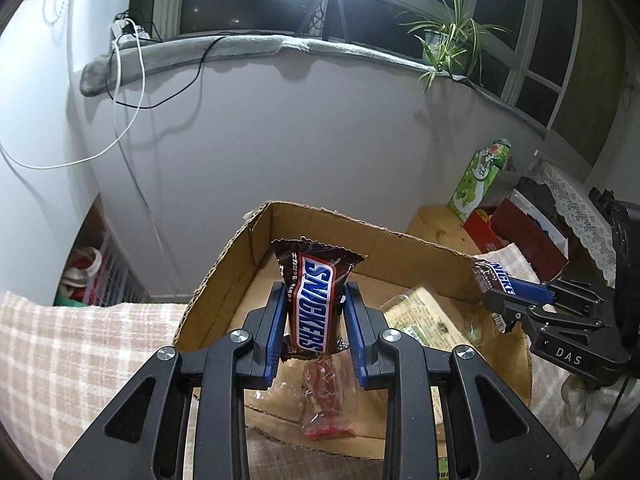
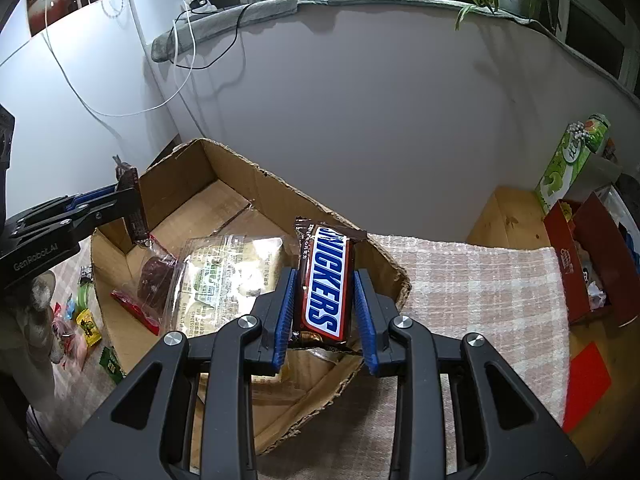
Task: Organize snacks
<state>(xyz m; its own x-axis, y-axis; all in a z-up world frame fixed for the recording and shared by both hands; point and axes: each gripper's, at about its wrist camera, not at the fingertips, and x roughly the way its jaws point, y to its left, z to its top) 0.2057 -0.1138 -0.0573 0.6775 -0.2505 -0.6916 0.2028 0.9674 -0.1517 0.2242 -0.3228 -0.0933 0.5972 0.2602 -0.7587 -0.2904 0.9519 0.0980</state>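
Note:
My left gripper [image 1: 314, 296] is shut on a Snickers bar [image 1: 312, 304] and holds it upright above the open cardboard box [image 1: 256, 236]. My right gripper [image 2: 326, 280] is shut on a second Snickers bar [image 2: 326, 284] over the box's right rim [image 2: 396, 276]. Each gripper shows in the other's view: the right one [image 1: 500, 280] with its bar [image 1: 494, 276], the left one [image 2: 128, 200] with its bar [image 2: 134, 204]. In the box lie a clear pack with a dark red snack [image 2: 150, 280] and a clear bag with printed wrappers [image 2: 224, 276].
The box sits on a beige checked cloth [image 2: 480, 280]. Small loose candies [image 2: 86, 320] lie on the cloth left of the box. A red box [image 2: 580, 264] and a green carton [image 2: 568, 160] stand at the right. A wall rises behind the box.

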